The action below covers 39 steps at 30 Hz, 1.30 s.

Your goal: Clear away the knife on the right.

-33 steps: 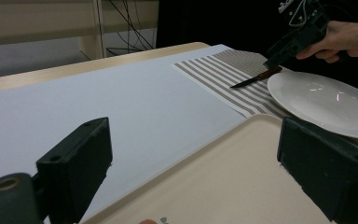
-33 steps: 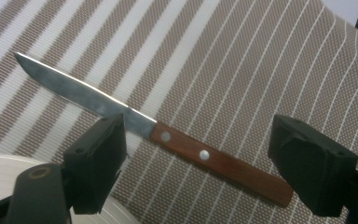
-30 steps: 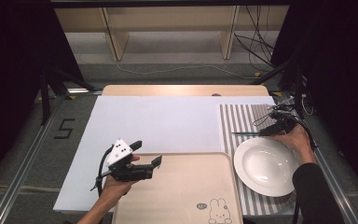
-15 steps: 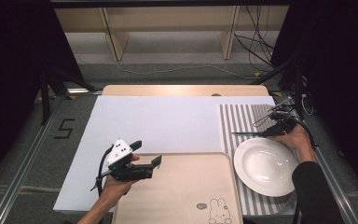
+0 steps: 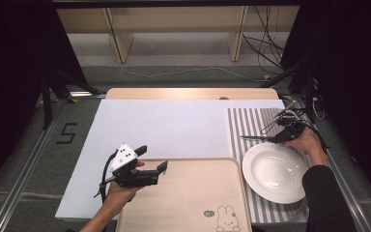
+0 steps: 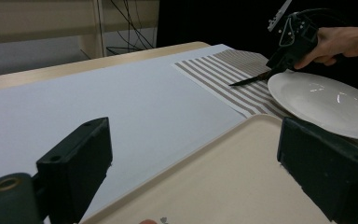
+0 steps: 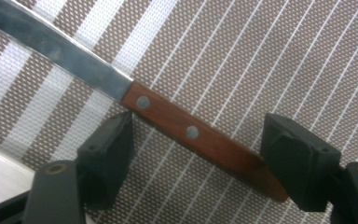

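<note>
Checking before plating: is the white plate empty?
Empty. The plate shows only a bare white bowl in the high and left gripper views.

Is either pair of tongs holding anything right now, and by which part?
Nothing is held. The right tongs straddle the wooden-handled knife with jaws open; the left tongs hang open over the beige tray.

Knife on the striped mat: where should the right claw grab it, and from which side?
Grip the knife by its wooden handle, coming straight down from above. It lies flat on the mat, so only the handle's long edges are free. The right claw is open and already straddles the handle, jaws either side. The thin blade gives little to pinch.
</note>
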### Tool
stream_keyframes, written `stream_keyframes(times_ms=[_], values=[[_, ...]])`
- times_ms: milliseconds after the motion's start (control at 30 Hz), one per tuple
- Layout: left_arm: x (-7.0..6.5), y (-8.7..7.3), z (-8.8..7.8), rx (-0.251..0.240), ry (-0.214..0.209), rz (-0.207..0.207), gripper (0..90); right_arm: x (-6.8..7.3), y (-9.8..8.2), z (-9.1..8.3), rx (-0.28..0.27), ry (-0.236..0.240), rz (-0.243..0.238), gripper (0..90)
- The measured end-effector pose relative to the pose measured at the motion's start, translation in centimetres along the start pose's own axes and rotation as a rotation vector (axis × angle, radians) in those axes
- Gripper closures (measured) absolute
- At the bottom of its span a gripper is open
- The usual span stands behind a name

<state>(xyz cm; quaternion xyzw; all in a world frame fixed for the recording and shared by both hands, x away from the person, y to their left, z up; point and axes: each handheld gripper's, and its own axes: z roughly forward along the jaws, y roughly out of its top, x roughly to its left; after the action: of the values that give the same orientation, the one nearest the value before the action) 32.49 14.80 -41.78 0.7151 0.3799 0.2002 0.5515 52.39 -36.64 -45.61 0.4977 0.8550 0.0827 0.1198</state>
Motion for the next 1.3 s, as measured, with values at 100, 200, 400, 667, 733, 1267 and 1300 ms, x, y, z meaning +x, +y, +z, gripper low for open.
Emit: stream_keyframes(times_ms=[100,200,400,667,733,1267,1300], values=[[0.0,0.0,0.0,0.001,0.0,-0.001,10.1,-0.1,-0.1,0.0,-0.006,0.011,0.008,31.7],[0.0,0.0,0.0,-0.001,0.0,-0.001,10.1,-0.1,-0.1,-0.2,0.001,0.039,0.009,43.5],[0.0,0.0,0.0,0.0,0.001,-0.001,10.1,-0.1,-0.2,-0.5,0.022,0.078,0.005,61.9],[0.0,0.0,0.0,-0.001,0.001,-0.001,10.1,0.7,0.3,-0.5,0.045,0.071,-0.05,76.7],[0.0,0.0,0.0,-0.002,0.001,-0.002,10.1,0.9,0.4,-0.6,0.047,0.06,-0.058,77.0],[0.0,0.1,0.0,-0.004,0.003,-0.004,10.1,1.8,0.0,-3.3,-0.139,-0.09,-0.117,77.3],[0.0,0.1,0.0,-0.004,0.004,-0.005,10.1,1.9,-0.1,-3.7,-0.159,-0.091,-0.117,77.3]])
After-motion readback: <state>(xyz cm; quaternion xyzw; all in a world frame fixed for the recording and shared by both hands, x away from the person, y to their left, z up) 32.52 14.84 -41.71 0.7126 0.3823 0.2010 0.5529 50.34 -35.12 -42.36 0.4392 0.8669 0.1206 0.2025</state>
